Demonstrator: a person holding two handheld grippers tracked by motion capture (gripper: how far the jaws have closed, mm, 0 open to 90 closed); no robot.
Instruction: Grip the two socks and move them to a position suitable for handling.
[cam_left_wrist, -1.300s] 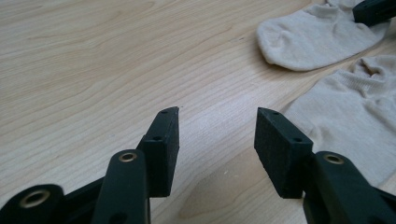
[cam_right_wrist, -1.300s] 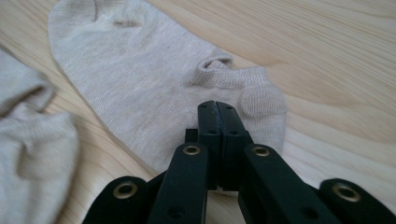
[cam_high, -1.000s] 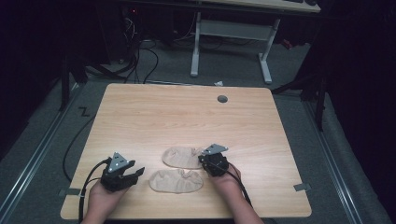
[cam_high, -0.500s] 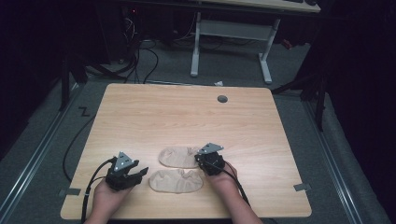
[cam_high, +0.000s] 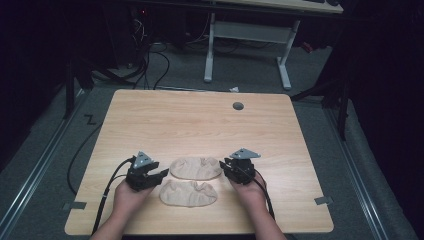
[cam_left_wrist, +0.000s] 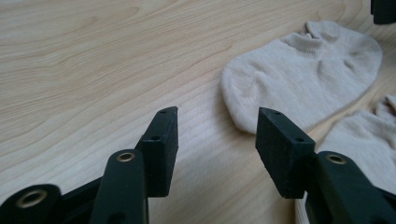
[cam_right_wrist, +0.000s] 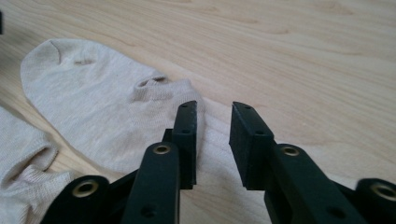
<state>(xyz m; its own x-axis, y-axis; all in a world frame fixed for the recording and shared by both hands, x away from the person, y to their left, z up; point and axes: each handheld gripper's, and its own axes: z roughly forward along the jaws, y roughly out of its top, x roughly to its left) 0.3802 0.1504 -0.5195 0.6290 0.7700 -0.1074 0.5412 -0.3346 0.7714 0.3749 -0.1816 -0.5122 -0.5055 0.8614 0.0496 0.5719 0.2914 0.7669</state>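
Two beige ankle socks lie flat near the table's front edge. The far sock (cam_high: 196, 168) (cam_left_wrist: 303, 74) (cam_right_wrist: 93, 102) sits just behind the near sock (cam_high: 188, 193) (cam_left_wrist: 369, 135) (cam_right_wrist: 23, 154). My left gripper (cam_high: 160, 176) (cam_left_wrist: 217, 123) is open just left of the socks, with bare wood between its jaws. My right gripper (cam_high: 226, 168) (cam_right_wrist: 212, 109) is at the far sock's right end. Its jaws have just been opening, and they stand apart over the sock's edge without pressing on it.
The wooden table (cam_high: 200, 120) has a round cable hole (cam_high: 238, 106) at the back right. Tape tabs mark the front corners. Black cables trail from both grippers over the front edge. A white desk frame (cam_high: 247, 35) stands on the floor beyond the table.
My right gripper has opened and let go of the far sock's end, drawing slightly to the right. The left gripper has moved right, closer to the socks.
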